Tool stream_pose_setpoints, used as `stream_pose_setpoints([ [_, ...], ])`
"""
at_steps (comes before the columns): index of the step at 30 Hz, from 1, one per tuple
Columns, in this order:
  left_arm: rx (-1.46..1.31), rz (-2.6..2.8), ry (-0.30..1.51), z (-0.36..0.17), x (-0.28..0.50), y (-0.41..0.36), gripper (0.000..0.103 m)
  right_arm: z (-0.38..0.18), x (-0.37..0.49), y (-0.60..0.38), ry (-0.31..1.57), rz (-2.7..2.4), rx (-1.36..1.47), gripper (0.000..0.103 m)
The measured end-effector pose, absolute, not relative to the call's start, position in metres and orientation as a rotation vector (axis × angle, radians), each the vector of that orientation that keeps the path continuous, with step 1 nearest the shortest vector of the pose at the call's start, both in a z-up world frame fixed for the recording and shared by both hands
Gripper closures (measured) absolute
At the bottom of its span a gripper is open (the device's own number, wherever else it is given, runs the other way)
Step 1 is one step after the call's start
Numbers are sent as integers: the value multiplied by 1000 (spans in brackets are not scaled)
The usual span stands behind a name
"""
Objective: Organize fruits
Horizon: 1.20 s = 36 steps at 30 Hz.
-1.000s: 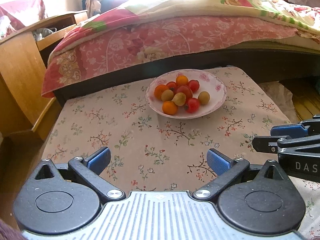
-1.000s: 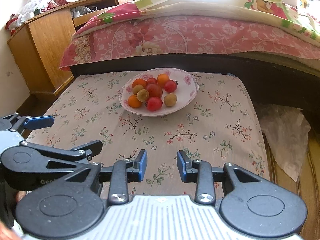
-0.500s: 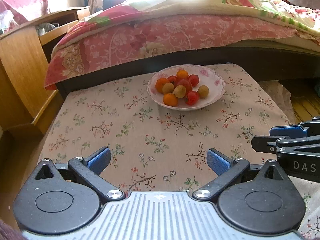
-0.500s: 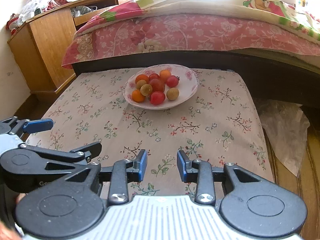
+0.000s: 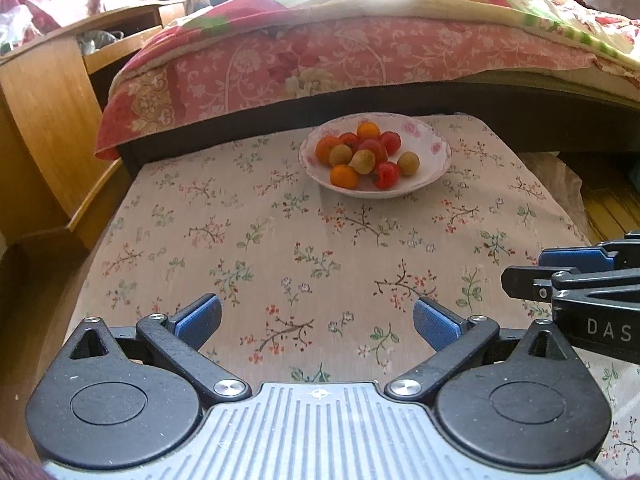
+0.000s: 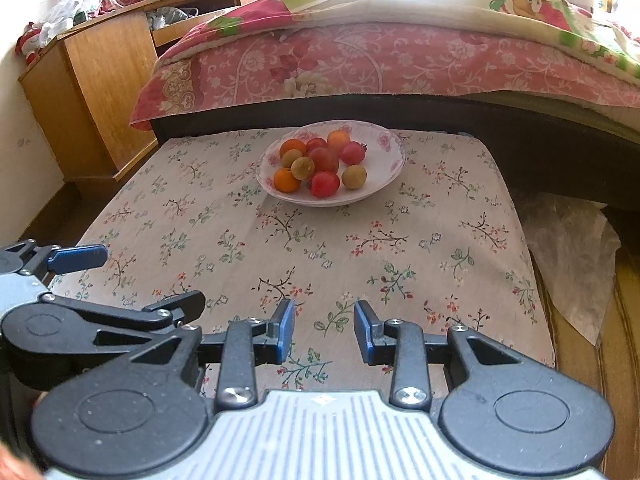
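resting well back from the bowl (image 5: pixel 436 160), both grippers hang over the near edge of the flowered cloth (image 5: pixel 280 248) with nothing in either. the left gripper (image 5: pixel 318 318) has its jaws spread wide; the right gripper (image 6: pixel 324 332) has its jaws apart by a narrower gap, empty between the blue pads.

the fruits (image 6: pixel 318 164) all lie inside the bowl, at the far side of the cloth and just short of the bed frame (image 6: pixel 520 136): orange, red and tan pieces heaped left of the bowl's centre, one tan piece set slightly apart to their right. none lies on the cloth outside the bowl.

judgement: this arrangement fits fruit gathered into the bowl, or a mixed heap awaiting sorting; the pictures do not settle which. the retracted, empty stance suits either.
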State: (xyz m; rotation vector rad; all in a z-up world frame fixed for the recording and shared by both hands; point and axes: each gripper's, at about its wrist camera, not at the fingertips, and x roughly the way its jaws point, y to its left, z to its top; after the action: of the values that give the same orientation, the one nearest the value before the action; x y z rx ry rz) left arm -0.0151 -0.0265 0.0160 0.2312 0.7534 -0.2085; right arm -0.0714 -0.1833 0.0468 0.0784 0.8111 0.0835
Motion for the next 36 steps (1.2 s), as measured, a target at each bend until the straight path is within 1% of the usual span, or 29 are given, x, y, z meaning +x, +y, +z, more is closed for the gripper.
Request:
stream_pose_setpoints([
  [36, 216, -191, 813, 5, -34, -14, 0, 38, -91, -168, 859, 81, 75, 67],
])
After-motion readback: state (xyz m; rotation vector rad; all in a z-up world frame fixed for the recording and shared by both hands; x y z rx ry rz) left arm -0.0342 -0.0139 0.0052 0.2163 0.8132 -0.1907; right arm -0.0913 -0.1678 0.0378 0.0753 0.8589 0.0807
